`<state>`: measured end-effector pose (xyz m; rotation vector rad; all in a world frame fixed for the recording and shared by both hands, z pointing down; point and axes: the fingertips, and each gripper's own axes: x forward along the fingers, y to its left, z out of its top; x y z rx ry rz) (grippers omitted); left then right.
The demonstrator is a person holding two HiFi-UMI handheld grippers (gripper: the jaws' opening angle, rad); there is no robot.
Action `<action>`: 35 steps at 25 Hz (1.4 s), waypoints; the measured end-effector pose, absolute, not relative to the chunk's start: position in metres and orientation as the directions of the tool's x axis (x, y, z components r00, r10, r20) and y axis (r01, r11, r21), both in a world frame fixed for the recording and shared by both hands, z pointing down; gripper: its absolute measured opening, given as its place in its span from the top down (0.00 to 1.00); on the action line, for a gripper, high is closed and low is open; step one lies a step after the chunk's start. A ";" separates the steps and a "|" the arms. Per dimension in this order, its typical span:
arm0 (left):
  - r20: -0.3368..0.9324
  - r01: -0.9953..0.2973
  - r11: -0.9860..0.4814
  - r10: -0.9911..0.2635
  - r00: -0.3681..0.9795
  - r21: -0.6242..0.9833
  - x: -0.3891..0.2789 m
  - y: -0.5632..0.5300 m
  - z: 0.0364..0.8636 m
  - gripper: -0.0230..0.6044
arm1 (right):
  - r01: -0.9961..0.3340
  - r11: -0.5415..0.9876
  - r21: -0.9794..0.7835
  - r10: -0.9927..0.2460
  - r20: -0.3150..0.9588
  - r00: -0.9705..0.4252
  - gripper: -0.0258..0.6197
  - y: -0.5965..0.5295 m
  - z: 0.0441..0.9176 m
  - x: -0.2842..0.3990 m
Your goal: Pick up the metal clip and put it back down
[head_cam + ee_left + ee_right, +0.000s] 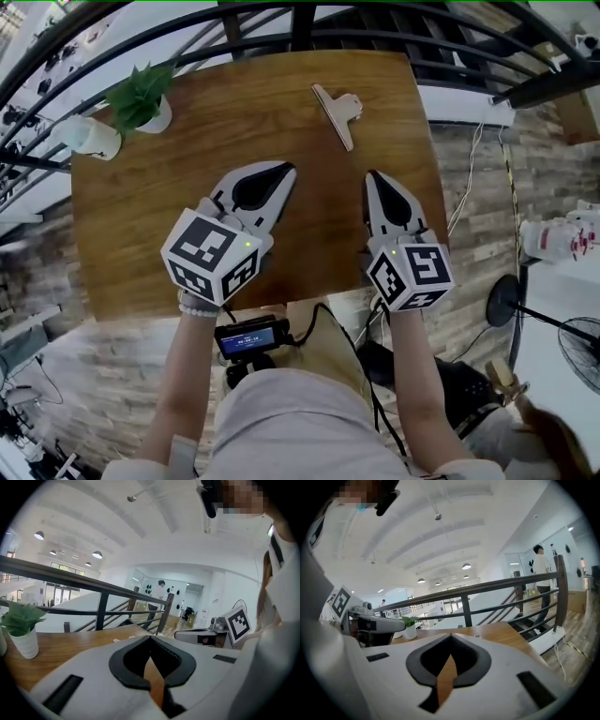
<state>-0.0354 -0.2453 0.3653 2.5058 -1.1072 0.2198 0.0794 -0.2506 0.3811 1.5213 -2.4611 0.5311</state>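
Note:
The metal clip [339, 111], pale and wedge-shaped, lies flat on the wooden table [159, 216] near its far edge, right of the middle. Both grippers hover over the near half of the table, pointing toward the far side. My left gripper [289, 170] is shut with nothing between its jaws, its tip short of the clip and to the left. My right gripper [372, 175] is also shut and empty, its tip just short of the clip and slightly right. In the left gripper view the jaws of the left gripper [151, 637] meet at the tip. The right gripper [451, 635] shows the same in its own view.
A small potted plant [141, 98] and a white cup [94, 138] stand at the table's far left corner. Black railings [281, 33] run behind the table. A standing fan [577, 342] is on the floor at the right. A small screen device [251, 337] sits at the person's waist.

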 end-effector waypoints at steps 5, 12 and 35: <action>0.261 -0.742 -0.620 -0.695 0.670 0.253 -0.053 -0.212 0.337 0.96 | -0.896 0.398 -0.196 -0.844 0.304 -0.442 0.96 -0.219 0.351 0.074; 0.202 -0.755 -0.636 -0.727 0.656 0.159 -0.058 -0.154 0.294 0.96 | -0.896 0.419 -0.148 -0.869 0.220 -0.442 0.96 -0.157 0.309 0.076; 0.156 -0.781 -0.623 -0.769 0.620 0.036 -0.102 -0.070 0.240 0.96 | -0.895 0.438 -0.088 -0.885 0.130 -0.446 0.96 -0.069 0.249 0.063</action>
